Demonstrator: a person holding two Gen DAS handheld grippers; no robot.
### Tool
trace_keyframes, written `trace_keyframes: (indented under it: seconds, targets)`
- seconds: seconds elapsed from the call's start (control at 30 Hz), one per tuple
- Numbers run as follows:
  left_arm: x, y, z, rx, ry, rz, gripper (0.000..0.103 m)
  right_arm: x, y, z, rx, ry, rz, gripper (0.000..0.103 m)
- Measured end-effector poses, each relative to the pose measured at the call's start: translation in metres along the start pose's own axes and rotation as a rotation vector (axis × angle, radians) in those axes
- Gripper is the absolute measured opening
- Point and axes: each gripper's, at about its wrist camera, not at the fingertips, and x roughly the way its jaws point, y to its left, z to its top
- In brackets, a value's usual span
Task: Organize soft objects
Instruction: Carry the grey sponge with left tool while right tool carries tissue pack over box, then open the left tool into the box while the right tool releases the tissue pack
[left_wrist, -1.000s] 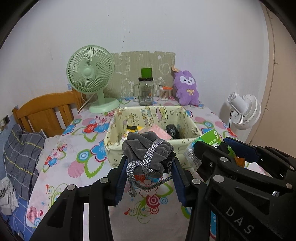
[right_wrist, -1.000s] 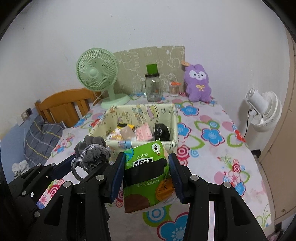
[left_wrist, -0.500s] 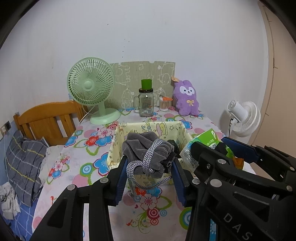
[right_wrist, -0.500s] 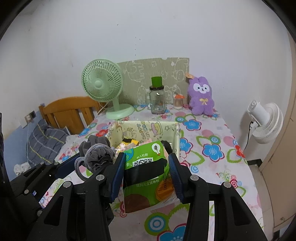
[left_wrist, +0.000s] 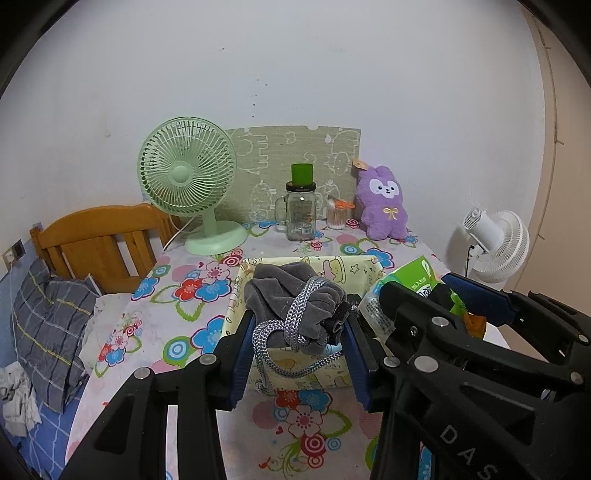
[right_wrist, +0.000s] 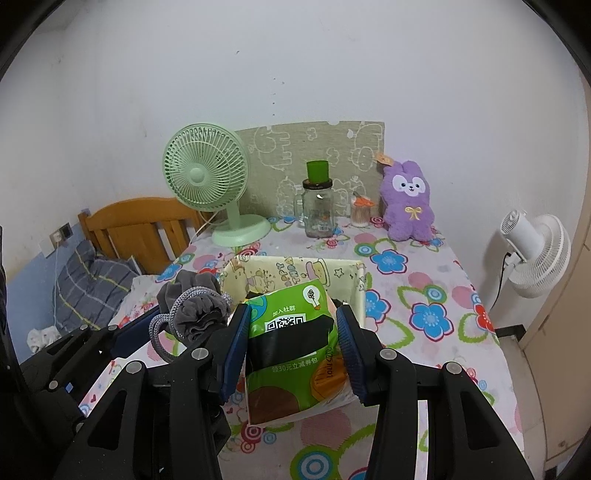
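A grey velvet drawstring pouch (left_wrist: 291, 306), limp and best gripped mid-bunch, sat pinched in the left gripper (left_wrist: 299, 332) before the yellow fabric basket (left_wrist: 354, 266), while the right gripper (right_wrist: 291, 343) squeezed a light, crushable green tissue pack (right_wrist: 291, 332).

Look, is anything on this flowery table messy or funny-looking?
Mostly tidy. One oddity: the grey velvet drawstring pouch in the left gripper has its braided cord dangling loose. The green plastic packet in the right gripper looks crumpled.
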Motion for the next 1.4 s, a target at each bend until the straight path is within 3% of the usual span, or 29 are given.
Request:
trace_keyframes:
  seconds: [1.0, 1.4]
  targets:
    - [0.069, -0.002, 0.026, -0.012, 0.015, 0.0, 0.046, 0.072, -0.021, 0.03, 0.021, 0.021, -0.023, 0.051]
    - [0.099, 0.005, 0.019, -0.041, 0.05, -0.016, 0.048, 0.112, -0.029, 0.027, 0.045, 0.07, 0.02, 0.051]
